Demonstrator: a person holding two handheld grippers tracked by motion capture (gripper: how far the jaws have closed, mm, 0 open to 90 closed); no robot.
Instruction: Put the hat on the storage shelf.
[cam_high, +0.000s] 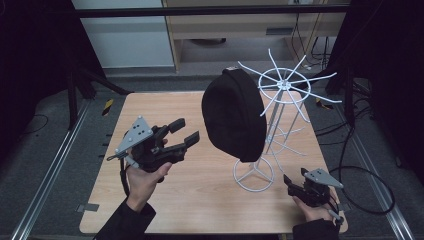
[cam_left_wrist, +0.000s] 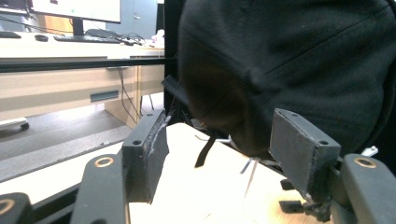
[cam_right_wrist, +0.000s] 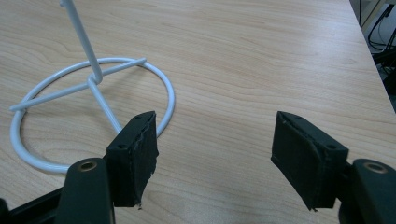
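Note:
A black cap (cam_high: 234, 115) hangs on one arm of a white wire rack (cam_high: 283, 86), whose ring base (cam_high: 254, 176) stands on the wooden table (cam_high: 200, 195). My left gripper (cam_high: 186, 131) is held above the table just left of the cap, open, nothing between its jaws. In the left gripper view the cap (cam_left_wrist: 289, 65) looms close beyond the open gripper (cam_left_wrist: 222, 140), with a strap dangling below it. My right gripper (cam_high: 295, 176) rests low at the table's front right, open and empty, beside the ring base (cam_right_wrist: 93, 79); its fingers (cam_right_wrist: 135, 154) stand wide apart.
The rack's spokes (cam_high: 320, 77) fan out over the table's far right. Cables (cam_high: 360, 170) lie on the floor right of the table. A metal rail (cam_high: 50, 170) runs along the left. Bare wood (cam_right_wrist: 243, 56) stretches ahead of the right gripper.

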